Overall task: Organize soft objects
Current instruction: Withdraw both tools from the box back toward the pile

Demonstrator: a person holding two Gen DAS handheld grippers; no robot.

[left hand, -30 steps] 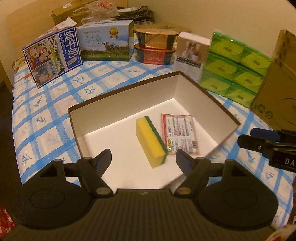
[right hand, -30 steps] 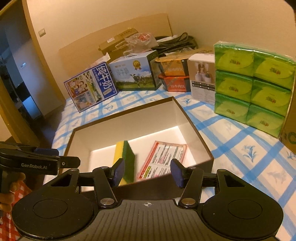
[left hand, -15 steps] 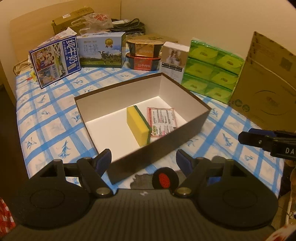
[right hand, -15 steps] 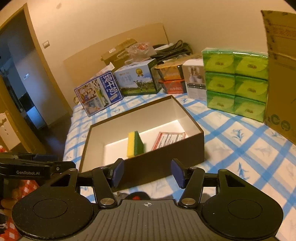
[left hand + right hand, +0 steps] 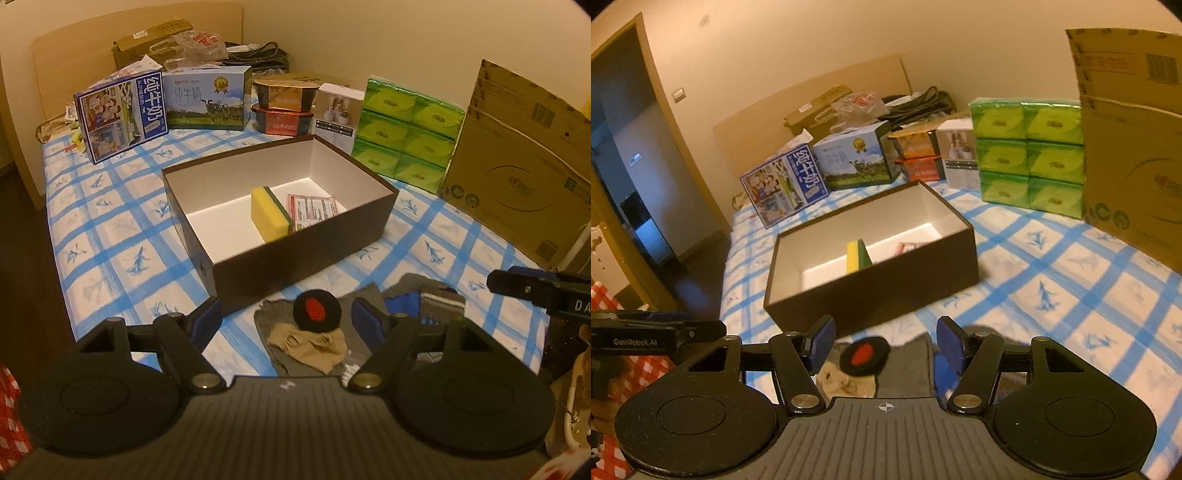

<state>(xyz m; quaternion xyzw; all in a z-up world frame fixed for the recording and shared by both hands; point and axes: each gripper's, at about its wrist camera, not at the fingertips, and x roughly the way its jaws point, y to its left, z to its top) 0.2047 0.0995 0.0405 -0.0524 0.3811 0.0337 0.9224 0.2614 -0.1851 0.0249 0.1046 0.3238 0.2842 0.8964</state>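
Left tongs (image 5: 286,319) gape, empty; right tongs (image 5: 884,341) are opening, empty. The sock pile (image 5: 325,339) lies on the bed just before the box (image 5: 295,254). Risk: a grab snags several pieces, or jaws strike the wall.

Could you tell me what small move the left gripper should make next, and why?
Probably lower the left gripper, open and empty, onto the black-and-red pad atop the sock pile; the sponge already lies in the box.
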